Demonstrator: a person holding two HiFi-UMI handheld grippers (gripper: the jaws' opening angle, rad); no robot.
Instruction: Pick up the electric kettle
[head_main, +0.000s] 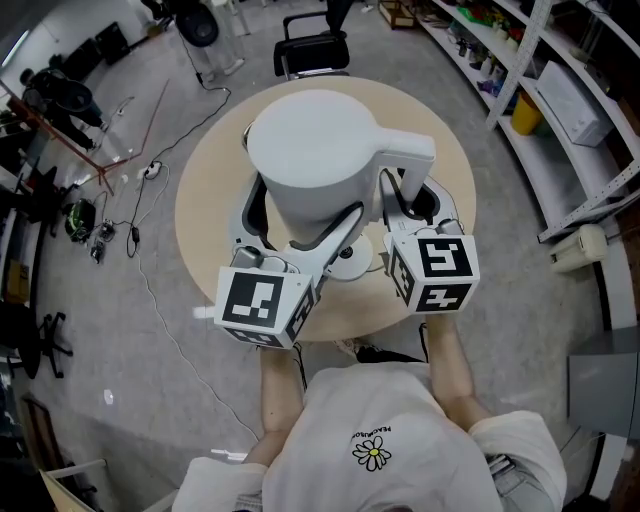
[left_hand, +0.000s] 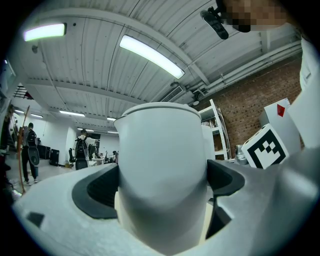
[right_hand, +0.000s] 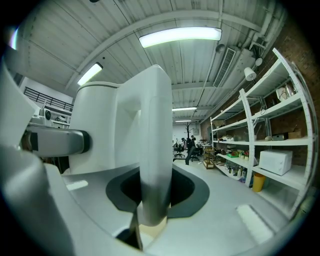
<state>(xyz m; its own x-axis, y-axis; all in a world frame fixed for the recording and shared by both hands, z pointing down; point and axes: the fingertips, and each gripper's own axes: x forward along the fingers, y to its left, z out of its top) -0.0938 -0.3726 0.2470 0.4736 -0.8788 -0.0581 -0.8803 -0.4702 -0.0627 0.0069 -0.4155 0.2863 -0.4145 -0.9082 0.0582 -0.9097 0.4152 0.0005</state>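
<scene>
Kettle (head_main: 310, 150) is pointing its handle (head_main: 405, 150) to 3 o'clock, axis upright; left gripper (head_main: 297, 225) is clamping its body, right gripper (head_main: 412, 200) the handle.

Kettle (head_main: 310, 160) body in left claw (left_hand: 162, 195), handle (head_main: 405, 150) in right claw (right_hand: 152, 195), above table (head_main: 200, 215)

Round beige table (head_main: 205, 215) sitting mid-frame, black chair (head_main: 312, 50) standing beyond it at the top, cables (head_main: 133, 235) trailing across the grey floor (head_main: 100, 330) at left, metal shelving (head_main: 520, 58) running down the upper right, yellow container (head_main: 524, 113) standing beside it.
</scene>
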